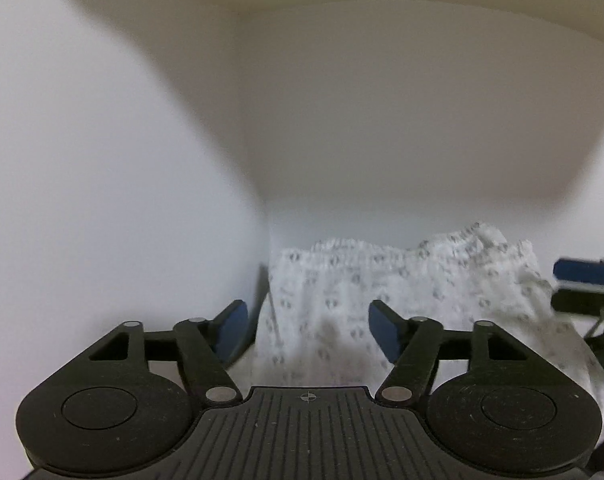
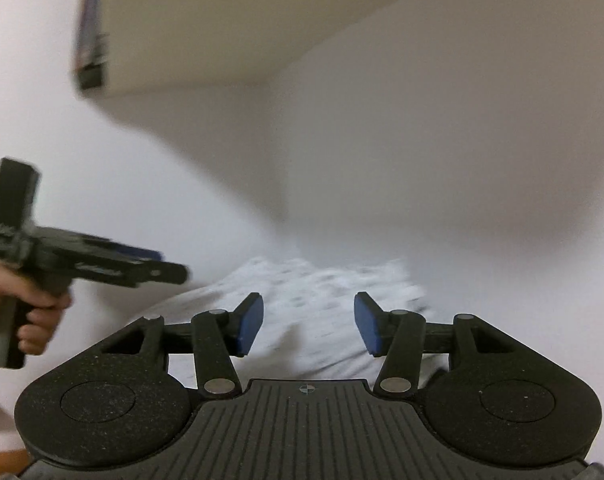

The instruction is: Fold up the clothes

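A white garment (image 1: 382, 280) with a small grey print lies bunched on a white surface, pushed into a corner between two walls. My left gripper (image 1: 308, 330) is open just in front of it, its blue pads (image 1: 232, 330) apart, with only cloth visible beyond them and nothing pinched. The right gripper (image 1: 582, 284) pokes in at the right edge beside the garment. In the right wrist view the same garment (image 2: 310, 284) is blurred, and my right gripper (image 2: 308, 328) is open over its near part. The left gripper (image 2: 142, 268) hovers at the left, held by a hand (image 2: 26, 312).
White walls (image 1: 102, 160) close in on the left and behind the garment. A pale overhanging shelf or cabinet (image 2: 202, 20) sits above, with a dark object (image 2: 90, 40) at its left end. A strip of brown floor (image 2: 2, 460) shows at the bottom left.
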Demonstrator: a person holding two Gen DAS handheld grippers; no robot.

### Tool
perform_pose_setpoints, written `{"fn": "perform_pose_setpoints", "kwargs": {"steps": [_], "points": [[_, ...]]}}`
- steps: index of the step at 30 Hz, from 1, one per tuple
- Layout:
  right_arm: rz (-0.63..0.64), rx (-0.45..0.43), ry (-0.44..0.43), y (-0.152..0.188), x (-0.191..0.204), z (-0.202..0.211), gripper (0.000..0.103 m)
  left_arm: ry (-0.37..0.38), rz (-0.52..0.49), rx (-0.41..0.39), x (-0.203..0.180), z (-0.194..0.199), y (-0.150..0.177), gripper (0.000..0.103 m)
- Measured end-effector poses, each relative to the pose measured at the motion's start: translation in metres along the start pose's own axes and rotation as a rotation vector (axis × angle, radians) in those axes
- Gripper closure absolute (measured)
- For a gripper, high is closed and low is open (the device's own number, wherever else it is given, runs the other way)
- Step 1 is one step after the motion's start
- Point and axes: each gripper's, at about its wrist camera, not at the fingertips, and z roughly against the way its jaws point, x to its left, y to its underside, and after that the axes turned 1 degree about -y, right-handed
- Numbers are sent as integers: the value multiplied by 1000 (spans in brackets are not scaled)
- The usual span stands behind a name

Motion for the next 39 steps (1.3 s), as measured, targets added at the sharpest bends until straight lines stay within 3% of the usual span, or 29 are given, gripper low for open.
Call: {"fn": "perform_pose_setpoints", "kwargs": {"steps": [5, 10, 13, 15, 17, 18, 20, 23, 26, 31, 39], "points": [[123, 58, -82, 24, 45, 33, 53, 9, 43, 3, 4, 25, 23, 27], [134, 142, -30, 62, 29, 68, 61, 15, 31, 11, -6, 44, 30, 26], [90, 160, 1, 70, 23, 87, 60, 18, 48, 6, -11, 62, 37, 23], [84, 144, -1, 73, 29, 103, 51, 17, 53, 2, -12, 76, 44, 19], [87, 130, -4, 68, 43, 111, 34, 11, 60, -5, -13, 95, 53, 3], [88, 130, -13, 62, 54, 110, 29, 8, 63, -15, -14, 107, 59, 0], [85, 129, -40, 61, 76, 108, 10, 5, 73, -31, -16, 134, 74, 0], [71, 138, -84, 69, 105, 104, 0, 1, 99, -20, -16, 170, 99, 0], [55, 185, -122, 82, 132, 87, 0, -13, 112, 4, -14, 198, 123, 0], [7, 259, -102, 114, 168, 69, 0, -54, 118, 35, -5, 234, 161, 0], [34, 399, -98, 158, 221, 46, 0, -110, 150, 92, 23, 249, 213, 0]]}}
